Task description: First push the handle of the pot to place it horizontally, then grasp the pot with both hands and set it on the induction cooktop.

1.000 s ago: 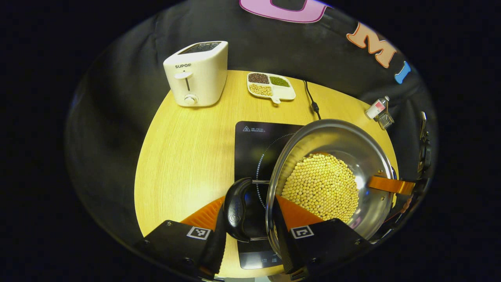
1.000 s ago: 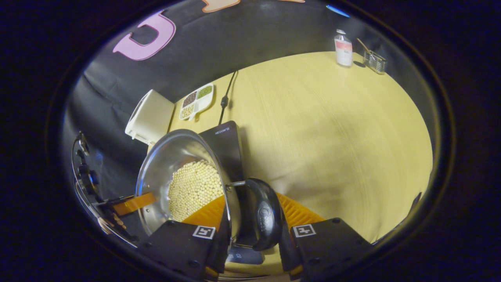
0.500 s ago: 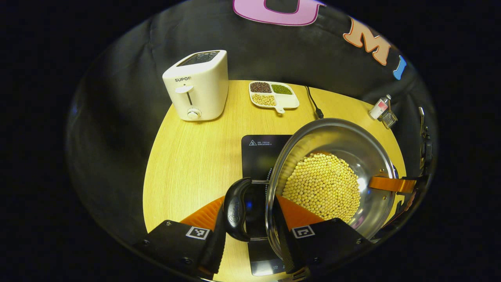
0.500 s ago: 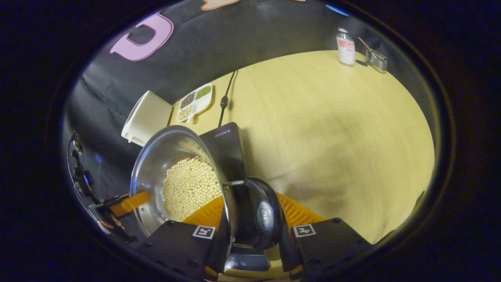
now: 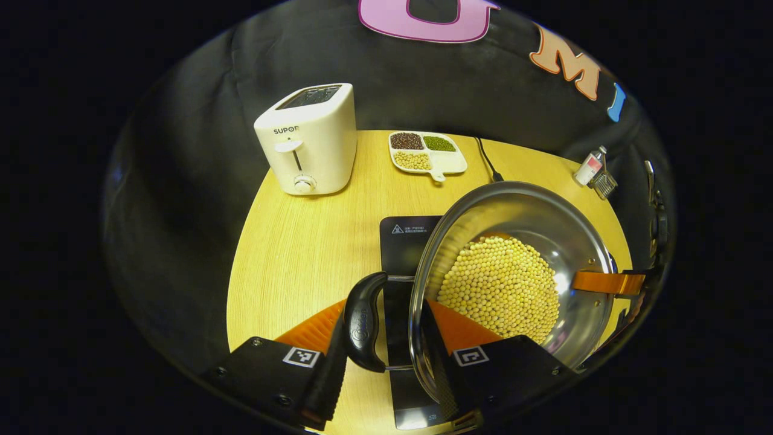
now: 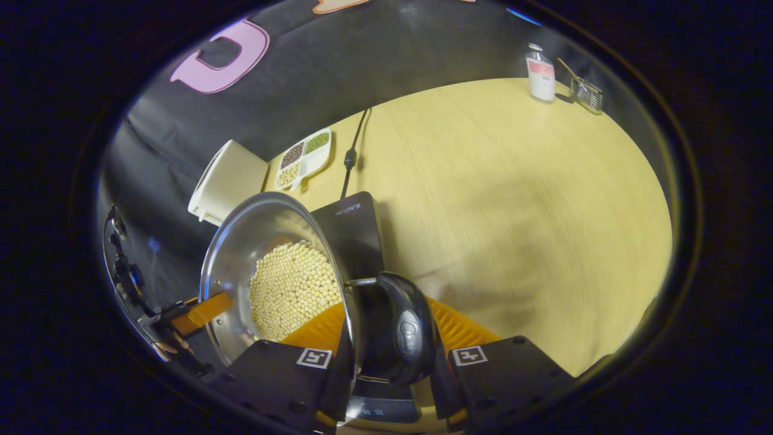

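Note:
A steel pot (image 5: 531, 211) holding yellow beans (image 5: 498, 290) hangs over the right part of the black induction cooktop (image 5: 406, 241). My left gripper (image 5: 386, 341) is shut on the pot's black side handle (image 5: 361, 323) and rim, one orange finger on each side. In the right gripper view the pot (image 6: 259, 232) is on the left and the cooktop (image 6: 356, 232) lies under it. My right gripper (image 6: 389, 350) is shut on the opposite black handle (image 6: 403, 329). Each view shows the other gripper's orange finger (image 5: 604, 282) (image 6: 202, 307) at the pot's far side.
On the round wooden table (image 5: 290, 254) stand a white toaster (image 5: 308, 142) at the back left and a divided dish of beans (image 5: 427, 152) behind the cooktop. The cooktop's cable (image 5: 486, 160) runs back. A small bottle (image 6: 540, 72) and a holder (image 6: 584, 95) stand at the far right edge.
Both grippers have carried the pot along. The toaster, dish and cooktop sit lower in the left gripper view, and more of the cooktop is covered by the pot.

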Action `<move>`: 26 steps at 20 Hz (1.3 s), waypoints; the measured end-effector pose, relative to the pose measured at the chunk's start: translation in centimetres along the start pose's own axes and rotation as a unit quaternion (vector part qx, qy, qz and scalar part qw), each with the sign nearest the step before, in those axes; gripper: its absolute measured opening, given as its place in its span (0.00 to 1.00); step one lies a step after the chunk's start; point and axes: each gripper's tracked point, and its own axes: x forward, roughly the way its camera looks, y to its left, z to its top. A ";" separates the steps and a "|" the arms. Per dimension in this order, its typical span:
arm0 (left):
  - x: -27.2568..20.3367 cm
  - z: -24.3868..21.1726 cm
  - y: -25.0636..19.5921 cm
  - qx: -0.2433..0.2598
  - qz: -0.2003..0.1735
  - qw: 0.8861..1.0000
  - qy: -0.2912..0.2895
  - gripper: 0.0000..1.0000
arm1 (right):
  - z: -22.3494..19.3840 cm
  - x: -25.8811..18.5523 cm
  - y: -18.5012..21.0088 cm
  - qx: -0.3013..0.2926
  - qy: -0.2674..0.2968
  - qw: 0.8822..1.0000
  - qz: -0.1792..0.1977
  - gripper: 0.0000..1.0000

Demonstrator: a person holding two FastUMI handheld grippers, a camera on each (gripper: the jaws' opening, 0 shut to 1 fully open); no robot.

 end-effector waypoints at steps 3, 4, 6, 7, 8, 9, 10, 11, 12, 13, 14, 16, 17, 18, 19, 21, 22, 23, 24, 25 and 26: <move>0.0 0.0 -0.1 -0.014 0.004 1.000 -0.006 0.67 | 0.1 -0.1 0.5 -0.002 0.002 1.000 0.011 0.53; 0.0 -0.1 0.0 -0.023 0.012 1.000 -0.006 0.68 | 0.0 0.3 0.6 -0.002 0.000 1.000 0.013 0.51; -0.2 -0.6 0.4 -0.040 0.028 0.999 -0.005 0.72 | 0.6 -0.6 0.9 -0.001 -0.013 1.000 0.024 0.65; -0.5 -0.5 0.8 -0.050 0.037 0.998 -0.012 0.79 | 1.2 -1.0 1.0 0.000 -0.026 0.999 0.027 0.82; -0.7 -0.6 1.2 -0.061 0.047 0.997 -0.018 0.86 | 1.8 -1.4 1.2 0.000 -0.039 0.999 0.034 0.87; -1.4 -0.6 1.2 -0.068 0.050 0.996 -0.027 1.00 | 2.4 -2.1 1.4 0.001 -0.054 0.998 0.041 0.92; -2.2 -0.4 1.3 -0.074 0.055 0.995 -0.040 1.00 | 3.2 -2.8 1.3 0.002 -0.071 0.996 0.046 1.00; -3.2 0.3 1.3 -0.076 0.058 0.993 -0.064 0.98 | 3.9 -3.4 1.3 0.003 -0.088 0.995 0.049 1.00; -4.2 1.1 1.5 -0.074 0.064 0.991 -0.090 0.98 | 4.6 -4.1 1.2 0.003 -0.108 0.993 0.052 1.00; -5.5 1.7 1.6 -0.070 0.075 0.988 -0.113 0.98 | 5.3 -5.1 1.1 0.003 -0.127 0.990 0.054 1.00; -7.0 2.3 1.8 -0.061 0.086 0.985 -0.135 0.98 | 5.9 -6.2 1.0 0.002 -0.148 0.988 0.055 0.92; -9.7 3.4 1.7 -0.042 0.106 0.978 -0.172 0.98 | 7.0 -8.5 0.0 -0.006 -0.180 0.982 0.047 1.00; -11.1 3.8 1.4 -0.035 0.114 0.975 -0.187 0.98 | 7.4 -9.7 -0.4 -0.012 -0.195 0.980 0.044 0.91; -12.4 4.3 1.2 -0.030 0.123 0.970 -0.206 0.97 | 7.8 -11.1 -0.7 -0.018 -0.212 0.976 0.041 0.92; -14.0 4.8 0.6 -0.026 0.130 0.965 -0.226 0.97 | 8.2 -12.6 -1.1 -0.026 -0.229 0.972 0.039 1.00; -16.3 5.3 -0.5 -0.021 0.140 0.957 -0.255 0.97 | 8.9 -16.3 -1.3 -0.041 -0.264 0.963 0.042 0.91; -17.6 5.5 -1.3 -0.017 0.146 0.951 -0.271 0.97 | 9.0 -18.0 -1.3 -0.047 -0.279 0.958 0.048 0.92; -19.0 5.8 -2.1 -0.013 0.153 0.945 -0.288 0.97 | 9.2 -19.4 -1.2 -0.053 -0.294 0.953 0.053 0.92; -20.2 6.2 -2.8 -0.010 0.161 0.938 -0.306 0.97 | 9.5 -20.8 -1.5 -0.060 -0.309 0.948 0.055 1.00; -21.3 6.7 -3.7 -0.007 0.168 0.931 -0.323 0.96 | 9.7 -22.4 -1.9 -0.068 -0.323 0.942 0.056 1.00; -22.1 7.0 -4.8 -0.005 0.173 0.924 -0.340 0.96 | 9.8 -23.7 -2.3 -0.079 -0.337 0.937 0.058 1.00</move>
